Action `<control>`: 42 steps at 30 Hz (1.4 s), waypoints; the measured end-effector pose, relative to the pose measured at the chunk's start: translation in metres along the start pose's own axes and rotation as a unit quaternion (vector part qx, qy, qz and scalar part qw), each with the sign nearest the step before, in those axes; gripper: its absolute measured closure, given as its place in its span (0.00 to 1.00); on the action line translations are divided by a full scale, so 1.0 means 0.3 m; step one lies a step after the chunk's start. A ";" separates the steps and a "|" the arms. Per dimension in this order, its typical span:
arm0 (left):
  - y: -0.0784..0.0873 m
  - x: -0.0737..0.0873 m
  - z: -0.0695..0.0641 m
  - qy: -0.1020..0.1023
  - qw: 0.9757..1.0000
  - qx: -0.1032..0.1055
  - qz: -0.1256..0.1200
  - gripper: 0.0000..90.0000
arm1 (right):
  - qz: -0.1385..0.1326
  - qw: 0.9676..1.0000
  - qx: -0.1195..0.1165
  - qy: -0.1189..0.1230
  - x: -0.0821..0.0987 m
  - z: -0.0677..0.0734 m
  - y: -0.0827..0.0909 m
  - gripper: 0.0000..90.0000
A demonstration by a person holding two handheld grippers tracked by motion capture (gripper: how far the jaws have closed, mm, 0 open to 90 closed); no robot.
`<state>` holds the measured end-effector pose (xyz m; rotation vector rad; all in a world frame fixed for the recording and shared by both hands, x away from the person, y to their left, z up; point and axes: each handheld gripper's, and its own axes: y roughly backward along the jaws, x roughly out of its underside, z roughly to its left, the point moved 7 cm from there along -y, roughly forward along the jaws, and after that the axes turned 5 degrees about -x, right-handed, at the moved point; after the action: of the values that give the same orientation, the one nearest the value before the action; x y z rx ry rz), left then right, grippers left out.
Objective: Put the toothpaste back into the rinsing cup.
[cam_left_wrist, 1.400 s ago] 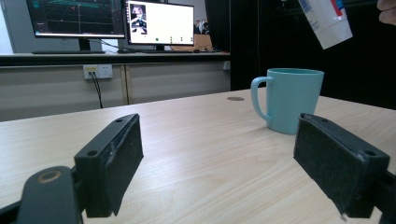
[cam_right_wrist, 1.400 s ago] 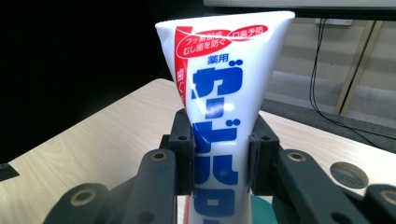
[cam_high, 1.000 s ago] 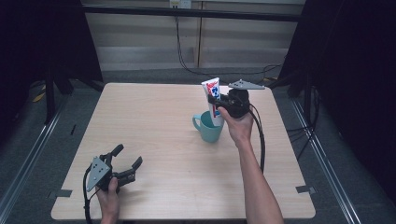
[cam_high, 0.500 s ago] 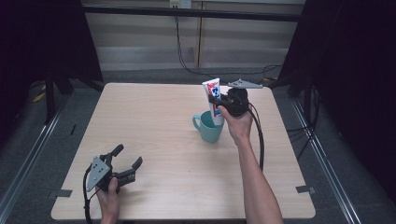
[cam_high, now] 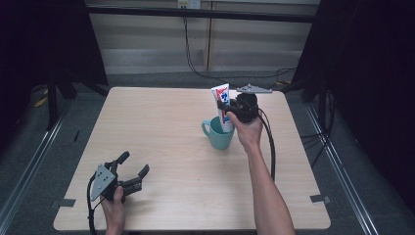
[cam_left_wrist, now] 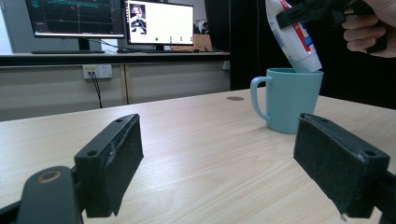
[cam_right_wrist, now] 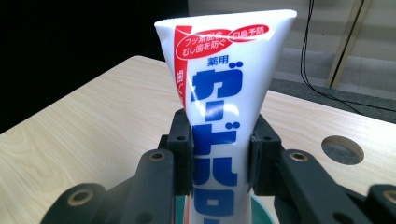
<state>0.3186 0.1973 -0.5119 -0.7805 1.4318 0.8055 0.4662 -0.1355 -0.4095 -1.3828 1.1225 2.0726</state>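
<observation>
A white toothpaste tube (cam_high: 221, 95) with red and blue print stands tilted, its lower end down inside a teal mug (cam_high: 219, 136) right of the table's middle. My right gripper (cam_high: 230, 111) is shut on the tube's middle, held level above the mug's rim. In the right gripper view the two pads (cam_right_wrist: 183, 154) press the tube (cam_right_wrist: 224, 93) from both sides, over the mug's rim (cam_right_wrist: 261, 210). My left gripper (cam_high: 133, 164) rests open near the front left corner, nothing between its jaws. From there the mug (cam_left_wrist: 287, 100) and tube (cam_left_wrist: 294, 37) stand far ahead.
The wooden table (cam_high: 161, 122) has a round cable hole (cam_right_wrist: 342, 149) near its far right edge. The right gripper's cable (cam_high: 270, 147) hangs along the forearm. Monitors (cam_left_wrist: 159, 23) stand on a counter beyond the table. Tape marks (cam_high: 318, 198) sit at the front corners.
</observation>
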 end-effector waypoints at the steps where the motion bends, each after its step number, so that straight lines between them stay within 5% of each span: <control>1: 0.000 0.000 0.000 0.000 1.000 0.000 0.000 0.17 | 0.002 1.000 0.000 0.000 0.001 0.000 -0.002 0.75; 20: 0.000 0.000 0.000 0.000 1.000 0.001 0.000 0.17 | 0.013 1.000 0.014 0.009 0.030 -0.019 -0.022 0.75; 42: 0.000 0.000 0.001 -0.002 1.000 0.002 0.000 0.17 | 0.034 0.999 0.001 -0.003 0.122 -0.018 -0.015 0.74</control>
<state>0.3187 0.1975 -0.5119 -0.7752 1.4289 0.8051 0.4567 -0.1409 -0.4453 -1.3551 1.1840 2.1201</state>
